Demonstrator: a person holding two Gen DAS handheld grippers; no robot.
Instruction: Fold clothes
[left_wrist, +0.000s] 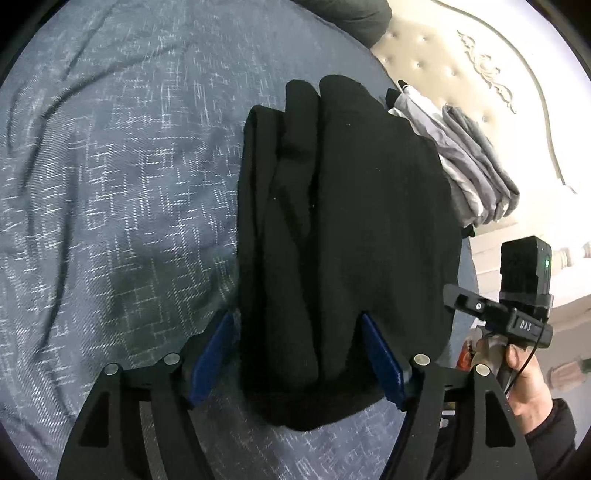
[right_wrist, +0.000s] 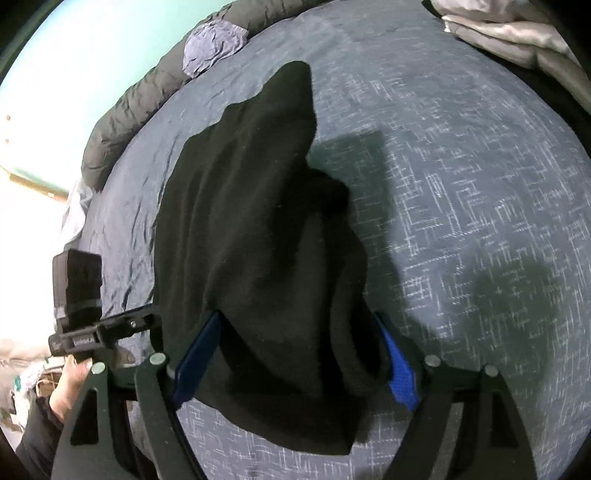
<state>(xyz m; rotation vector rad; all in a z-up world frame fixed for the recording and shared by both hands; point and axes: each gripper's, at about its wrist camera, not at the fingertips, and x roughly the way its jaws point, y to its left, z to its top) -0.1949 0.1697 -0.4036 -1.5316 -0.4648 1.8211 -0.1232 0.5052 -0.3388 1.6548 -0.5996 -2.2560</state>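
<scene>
In the left wrist view, the left gripper (left_wrist: 299, 354) has its blue fingers clamped on the black garment (left_wrist: 343, 221), bunched above the bed (left_wrist: 110, 184). In the right wrist view, the right gripper (right_wrist: 295, 354) pinches the same black garment (right_wrist: 258, 221) too. I think a fold is under way, and next both must lay it flat on the bed.

I count one black garment (left_wrist: 343, 229) draped between my fingers, one stack of folded grey clothes (left_wrist: 469, 162) beside it, one patterned blue bedspread (left_wrist: 118, 177), one dark puffy duvet (right_wrist: 122, 110), and one cream tufted headboard (left_wrist: 461, 51).
</scene>
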